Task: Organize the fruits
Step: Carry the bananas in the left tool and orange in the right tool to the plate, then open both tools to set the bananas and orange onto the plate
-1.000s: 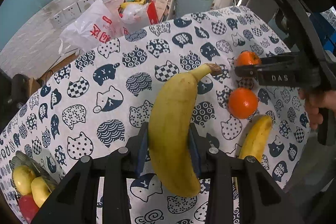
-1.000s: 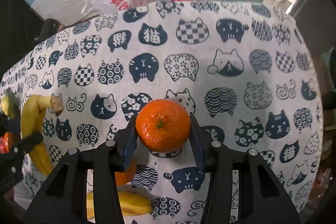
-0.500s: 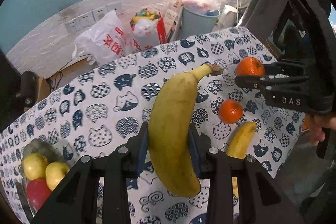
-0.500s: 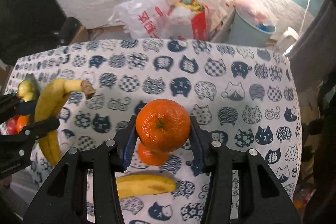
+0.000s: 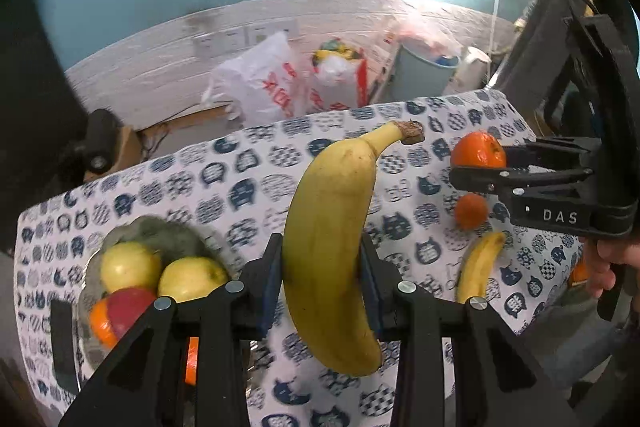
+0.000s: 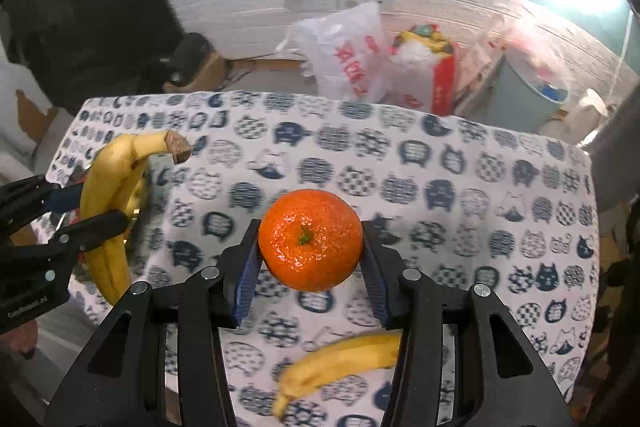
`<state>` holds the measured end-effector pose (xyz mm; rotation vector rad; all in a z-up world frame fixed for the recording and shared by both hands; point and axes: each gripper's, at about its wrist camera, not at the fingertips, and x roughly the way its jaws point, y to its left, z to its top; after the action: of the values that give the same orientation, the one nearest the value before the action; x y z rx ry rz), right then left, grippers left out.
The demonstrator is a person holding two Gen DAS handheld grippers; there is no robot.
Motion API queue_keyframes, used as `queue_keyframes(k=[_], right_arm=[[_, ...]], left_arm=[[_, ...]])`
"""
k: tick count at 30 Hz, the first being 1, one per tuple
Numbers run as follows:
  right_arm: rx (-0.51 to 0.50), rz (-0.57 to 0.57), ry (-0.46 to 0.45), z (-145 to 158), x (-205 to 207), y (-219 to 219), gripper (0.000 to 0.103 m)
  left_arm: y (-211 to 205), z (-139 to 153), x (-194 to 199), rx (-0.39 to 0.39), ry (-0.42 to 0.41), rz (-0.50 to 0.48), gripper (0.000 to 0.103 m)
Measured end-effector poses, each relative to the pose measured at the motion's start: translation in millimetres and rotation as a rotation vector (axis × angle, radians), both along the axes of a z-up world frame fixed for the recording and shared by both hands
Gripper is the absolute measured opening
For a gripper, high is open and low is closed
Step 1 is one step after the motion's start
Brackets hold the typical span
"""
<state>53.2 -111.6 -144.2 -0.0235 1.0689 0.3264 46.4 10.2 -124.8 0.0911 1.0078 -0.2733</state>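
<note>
Two grippers are both loaded, held above a table covered by a cat-print cloth [image 5: 248, 187]. The cloth's far edge runs just in front of plastic bags [image 6: 348, 51] and a bin [image 6: 532, 91] on the floor by the wall; its right edge drops off near the right gripper. Most of the cloth's middle lies bare.

The left gripper [image 5: 320, 279] is clamped on a large banana [image 5: 332, 227], which stands between its pads with the stem pointing away. Below and to its left sits a bowl [image 5: 160, 231] near the cloth's left edge, holding two yellow apples, a red fruit and an orange.

The right gripper [image 6: 310, 259] is closed around an orange [image 6: 310, 239], stem facing the camera. On the cloth beneath it lie a second banana [image 6: 340, 363] and a small orange [image 5: 471, 211], near each other but apart.
</note>
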Motion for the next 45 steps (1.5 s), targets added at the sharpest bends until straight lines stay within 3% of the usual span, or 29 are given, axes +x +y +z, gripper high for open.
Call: queue_keyframes(k=[18, 34, 45], right_arm=[[0.019, 0.192, 0.028, -5, 1, 130, 0.046], [0.022, 0.314, 0.05, -17, -2, 207, 0.046], [0.019, 0.327, 0.083, -32, 10, 227, 0.046]], left_arm=[[117, -3, -28, -0.03, 0.013, 0.225, 0.036], [191, -32, -39, -0.074, 0.078, 0.38, 0.036], [218, -58, -26, -0.181, 0.168, 0.444, 0.037]])
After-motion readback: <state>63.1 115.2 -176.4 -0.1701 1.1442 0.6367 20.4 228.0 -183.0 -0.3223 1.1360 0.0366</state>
